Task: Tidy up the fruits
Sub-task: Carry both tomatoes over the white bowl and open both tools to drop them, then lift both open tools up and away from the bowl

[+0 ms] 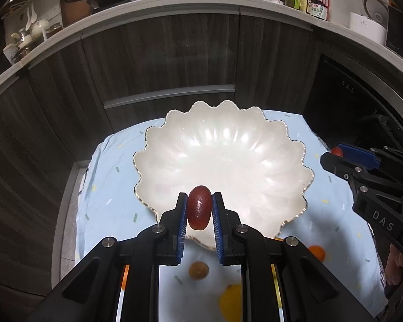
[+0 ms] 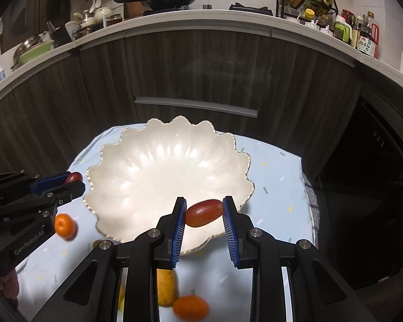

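Each pair of tongs, left (image 1: 200, 206) and right (image 2: 204, 212), clamps its own small red fruit (image 1: 198, 207) (image 2: 203, 212) just over the near rim of the empty white bowl (image 1: 228, 145), apparently ready to drop it inside.

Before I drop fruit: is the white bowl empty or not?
Empty: the white bowl shows only bare glossy inside in both views.

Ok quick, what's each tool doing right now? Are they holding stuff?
Left tool: closed on a dark red oval fruit, held upright over the white bowl's near rim.
Right tool: closed on a red oval fruit, held sideways.
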`<state>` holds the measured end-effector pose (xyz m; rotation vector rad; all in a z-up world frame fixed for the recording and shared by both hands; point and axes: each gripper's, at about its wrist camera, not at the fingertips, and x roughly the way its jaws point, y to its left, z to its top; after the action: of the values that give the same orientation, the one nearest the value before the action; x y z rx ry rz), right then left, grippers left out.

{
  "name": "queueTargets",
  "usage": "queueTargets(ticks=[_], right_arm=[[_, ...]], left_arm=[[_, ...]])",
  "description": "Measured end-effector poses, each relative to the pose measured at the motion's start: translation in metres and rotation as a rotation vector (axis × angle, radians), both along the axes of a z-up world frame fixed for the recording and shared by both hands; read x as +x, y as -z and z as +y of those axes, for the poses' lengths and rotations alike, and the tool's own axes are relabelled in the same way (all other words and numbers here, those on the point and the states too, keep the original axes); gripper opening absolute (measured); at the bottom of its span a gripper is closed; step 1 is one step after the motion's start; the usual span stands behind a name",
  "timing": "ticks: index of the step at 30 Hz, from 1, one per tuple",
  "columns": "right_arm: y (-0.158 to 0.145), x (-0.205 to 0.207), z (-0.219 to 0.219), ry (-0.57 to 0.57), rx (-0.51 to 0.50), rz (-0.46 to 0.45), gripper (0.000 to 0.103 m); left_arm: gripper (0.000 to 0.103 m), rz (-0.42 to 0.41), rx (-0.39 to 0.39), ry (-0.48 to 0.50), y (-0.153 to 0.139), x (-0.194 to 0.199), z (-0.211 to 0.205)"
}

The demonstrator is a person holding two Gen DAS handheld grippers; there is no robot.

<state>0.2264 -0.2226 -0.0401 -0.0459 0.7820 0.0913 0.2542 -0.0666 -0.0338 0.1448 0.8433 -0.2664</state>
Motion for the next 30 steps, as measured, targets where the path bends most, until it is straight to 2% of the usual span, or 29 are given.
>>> queueTargets(ticks=[7, 20, 21, 23, 25, 27, 29, 30], right_arm=[[0.016, 0.023, -0.003, 0.014, -0.006, 0.033, 0.029], [0.047, 0.045, -0.005, 0.040, -0.012, 0.115, 0.029], [0.048, 0.046, -0.005, 0.043, -0.013, 0.119, 0.029], [0.050, 0.046, -0.005, 0.047, -0.020, 0.124, 0.030], [0.051, 0.046, -0.005, 0.050, -0.022, 0.129, 0.034], [0.049, 0.045, -0.005, 0.057, -0.029, 0.118, 0.051], [0.046, 0.043, -0.004, 0.067, -0.036, 0.103, 0.061], [0.044, 0.042, -0.004, 0.069, -0.034, 0.096, 0.061]], left_arm=[[0.019, 0.018, 0.014, -0.009, 0.015, 0.022, -0.002], [0.020, 0.101, 0.020, -0.021, 0.051, 0.045, -0.003], [0.020, 0.105, 0.020, -0.023, 0.052, 0.046, -0.002], [0.034, 0.108, 0.026, -0.031, 0.054, 0.047, -0.002], [0.044, 0.102, 0.035, -0.036, 0.054, 0.047, -0.001], [0.046, 0.097, 0.045, -0.039, 0.053, 0.046, -0.001], [0.052, 0.093, 0.049, -0.043, 0.051, 0.046, 0.000], [0.053, 0.088, 0.051, -0.048, 0.050, 0.045, 0.002]])
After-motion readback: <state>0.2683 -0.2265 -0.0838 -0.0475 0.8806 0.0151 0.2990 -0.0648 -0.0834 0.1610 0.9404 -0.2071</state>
